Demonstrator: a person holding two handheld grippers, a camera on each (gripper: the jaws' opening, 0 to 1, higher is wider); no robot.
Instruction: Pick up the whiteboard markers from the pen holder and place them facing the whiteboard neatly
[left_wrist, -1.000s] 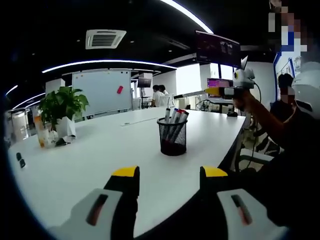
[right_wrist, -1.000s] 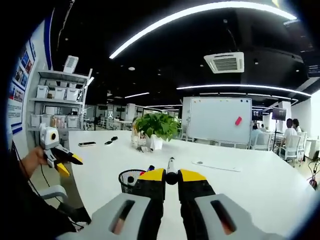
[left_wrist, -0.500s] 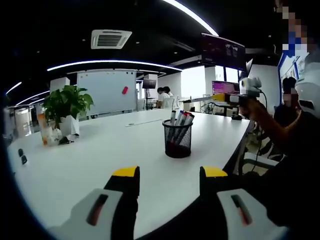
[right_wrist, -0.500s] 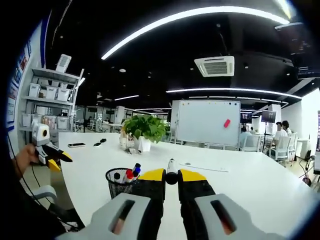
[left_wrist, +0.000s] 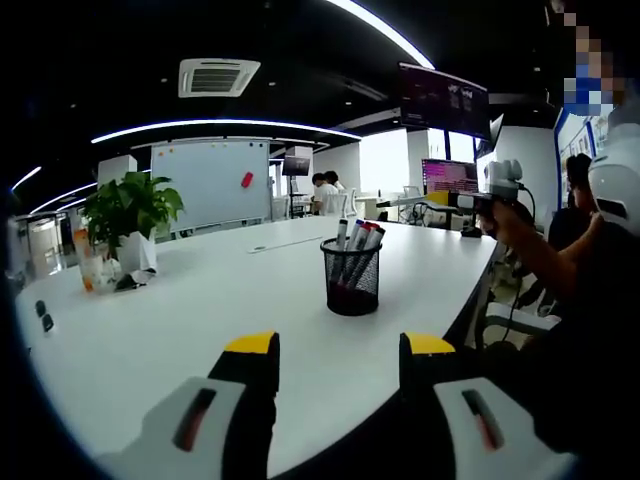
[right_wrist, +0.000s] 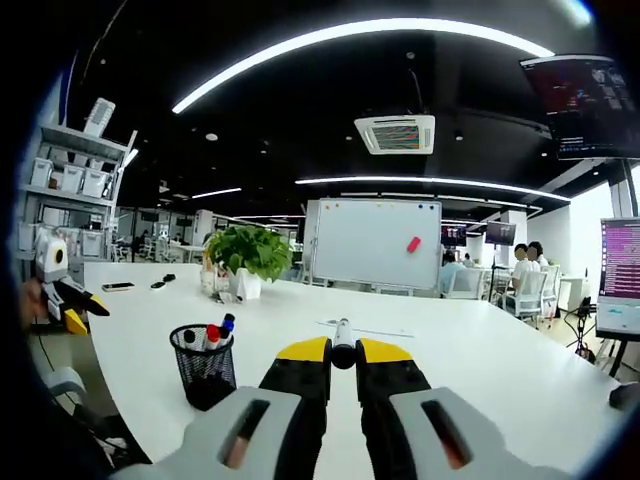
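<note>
A black mesh pen holder (left_wrist: 352, 283) stands on the white table (left_wrist: 200, 310) ahead of my left gripper (left_wrist: 340, 346), and several markers (left_wrist: 355, 238) stick up out of it. The left jaws are open with nothing between them. My right gripper (right_wrist: 343, 352) is shut on a whiteboard marker (right_wrist: 343, 345), whose tip pokes out between the yellow pads. It is held in the air, and the holder (right_wrist: 205, 368) with its markers (right_wrist: 208, 334) sits low to its left. The whiteboard (right_wrist: 375, 243) stands beyond the table's far end. A hand holds the right gripper (left_wrist: 458, 198) up at the right of the left gripper view.
A potted plant (left_wrist: 125, 210) and small bottles sit at the table's far left. A thin strip lies on the table (right_wrist: 470, 350) ahead of the whiteboard. People sit at the back right. Shelves line the left wall. The left gripper (right_wrist: 82, 310) shows at the table's edge.
The right gripper view has swung right with the marker still held, so the holder now sits farther left in it. The left gripper view has barely shifted.
</note>
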